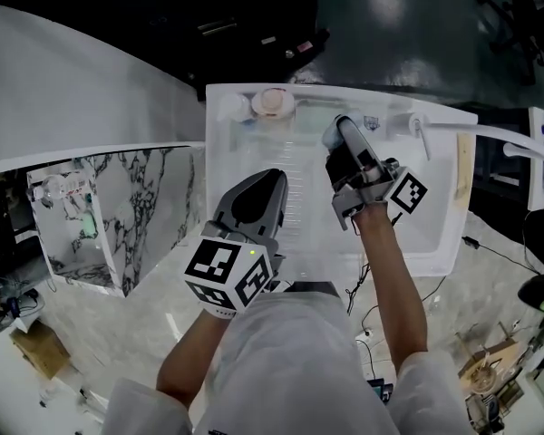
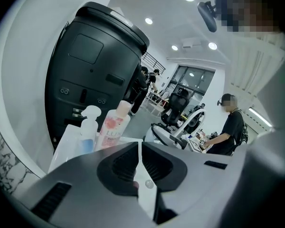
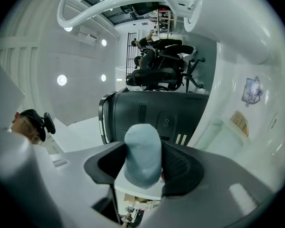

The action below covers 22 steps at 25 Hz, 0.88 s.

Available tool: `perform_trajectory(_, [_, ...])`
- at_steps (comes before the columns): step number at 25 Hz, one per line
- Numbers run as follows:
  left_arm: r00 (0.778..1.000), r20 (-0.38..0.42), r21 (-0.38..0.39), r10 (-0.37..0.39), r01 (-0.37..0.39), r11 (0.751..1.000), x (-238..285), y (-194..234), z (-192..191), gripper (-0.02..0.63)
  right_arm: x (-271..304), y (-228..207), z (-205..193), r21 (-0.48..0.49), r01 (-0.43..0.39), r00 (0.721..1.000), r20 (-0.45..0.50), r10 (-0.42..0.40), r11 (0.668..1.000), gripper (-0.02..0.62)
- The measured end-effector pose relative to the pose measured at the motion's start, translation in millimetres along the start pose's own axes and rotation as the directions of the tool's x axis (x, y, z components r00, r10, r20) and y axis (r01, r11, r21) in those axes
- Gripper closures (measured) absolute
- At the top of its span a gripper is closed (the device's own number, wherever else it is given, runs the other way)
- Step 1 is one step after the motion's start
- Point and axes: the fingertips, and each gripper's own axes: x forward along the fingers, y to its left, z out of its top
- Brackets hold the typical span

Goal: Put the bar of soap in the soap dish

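The bar of soap stands upright at lower centre, clamped between the jaws of the right gripper above the white sink. The left gripper, lower centre, has its jaws pressed together, holding nothing.

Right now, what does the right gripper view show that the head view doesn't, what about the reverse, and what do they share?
Only the right gripper view: the pale blue bar of soap close up, clamped between the fingers, with a dark machine behind. Only the head view: the left gripper, and a round dish on the white tub's far rim. Both: the right gripper.
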Motion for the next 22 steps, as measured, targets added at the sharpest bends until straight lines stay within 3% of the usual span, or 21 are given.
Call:
perform_trajectory(12, [1.000,-0.014,-0.025,-0.004,0.003,1.000,3,11,-17,0.577,13,-44,6,-0.114,0.119,0.991,-0.041,-0.125,0.986,0.359])
perform_trajectory(22, [1.000,-0.016,-0.033,0.003,-0.003,0.999,-7,24,-24,0.577,27,-71,-1,-0.279,0.221,0.958,-0.117,-0.262,0.935,0.373])
